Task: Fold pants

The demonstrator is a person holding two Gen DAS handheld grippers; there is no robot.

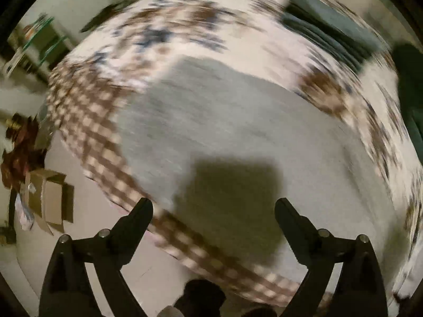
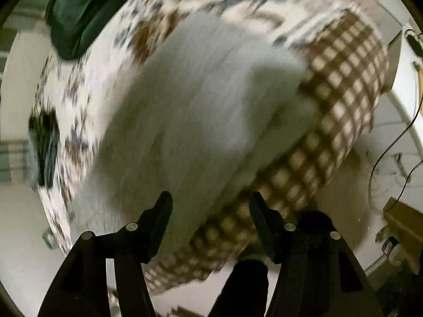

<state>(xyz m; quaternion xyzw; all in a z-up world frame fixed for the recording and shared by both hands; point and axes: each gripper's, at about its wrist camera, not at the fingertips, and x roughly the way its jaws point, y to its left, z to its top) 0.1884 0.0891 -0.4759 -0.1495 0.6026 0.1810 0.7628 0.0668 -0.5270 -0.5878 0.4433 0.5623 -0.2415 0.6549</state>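
**Pants laid out on the bed, folding not visibly finished**

We hold 2 grippers above a bed (image 1: 87,121) covered with a patterned spread, checked brown and cream along its edge. Both views are smeared with motion blur, so we keep our claims modest.

The pants (image 1: 238,121) lie on top of the spread as a broad pale grey sheet of cloth. In the left wrist view they spread flat across the middle of the bed, with a dark shadow falling on the part nearest us. In the right wrist view the pants (image 2: 190,111) run as a long band toward the checked edge, and we see lengthwise ridges that may be folds or the 2 legs lying side by side; the blur prevents us from telling which.

Our left gripper (image 1: 214,211) has its fingers spread wide and holds nothing. Our right gripper (image 2: 211,206) is also parted, a little narrower, and empty; both hover over the near part of the cloth without touching it, as far as we can judge.

A dark green pillow (image 2: 76,8) sits at the far end of the bed, apart from the pants. A cardboard box (image 1: 50,198) stands on the floor beside the bed.

We judge the task to be at an early or middle stage: the garment is laid out, no compact bundle shows, and a grasp of an edge is probably needed next.
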